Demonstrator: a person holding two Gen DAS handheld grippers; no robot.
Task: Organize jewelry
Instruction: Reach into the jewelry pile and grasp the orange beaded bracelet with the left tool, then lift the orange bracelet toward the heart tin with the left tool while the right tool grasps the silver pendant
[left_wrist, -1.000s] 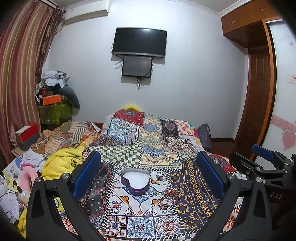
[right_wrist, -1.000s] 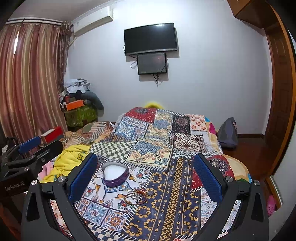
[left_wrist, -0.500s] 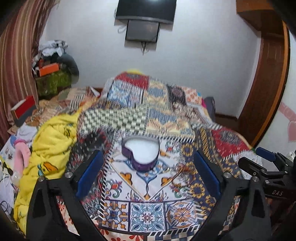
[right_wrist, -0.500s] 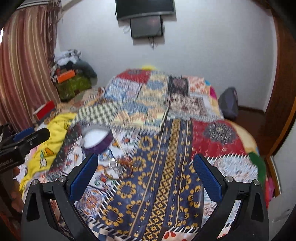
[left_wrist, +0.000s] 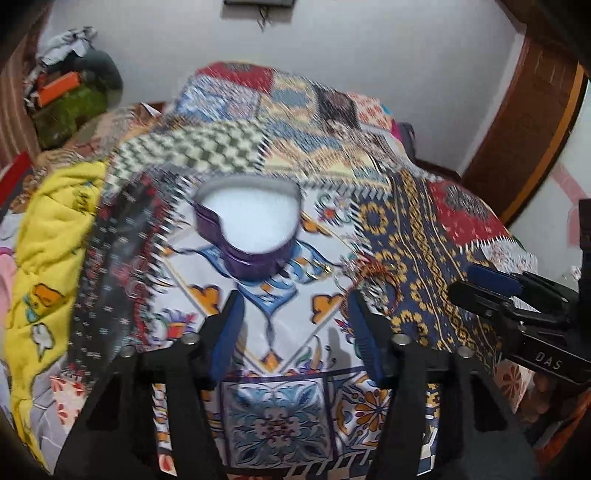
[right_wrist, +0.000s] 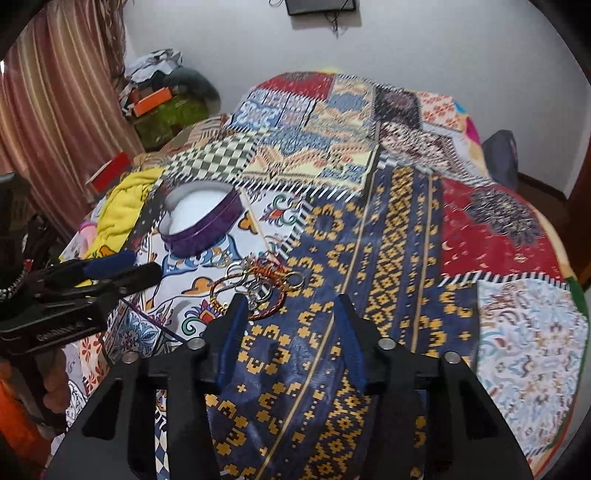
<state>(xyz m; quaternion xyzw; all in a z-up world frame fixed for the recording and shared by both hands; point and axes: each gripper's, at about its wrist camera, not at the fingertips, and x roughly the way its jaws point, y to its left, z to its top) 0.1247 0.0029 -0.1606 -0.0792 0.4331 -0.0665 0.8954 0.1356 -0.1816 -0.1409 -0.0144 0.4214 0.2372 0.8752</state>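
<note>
Where blurred leftward, bangles (right_wrist: 251, 291) sharp rightward.

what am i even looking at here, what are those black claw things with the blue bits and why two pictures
No robot: a person carries two hand-held grippers, each with a camera looking along its two blue-padded fingers. One picture is from the left gripper, the other from the right gripper; each also shows the other tool at its edge. Both are open and hold nothing. On the patterned bedspread sit a purple heart-shaped box with a white inside and, beside it, a tangle of bangles and rings.
</note>
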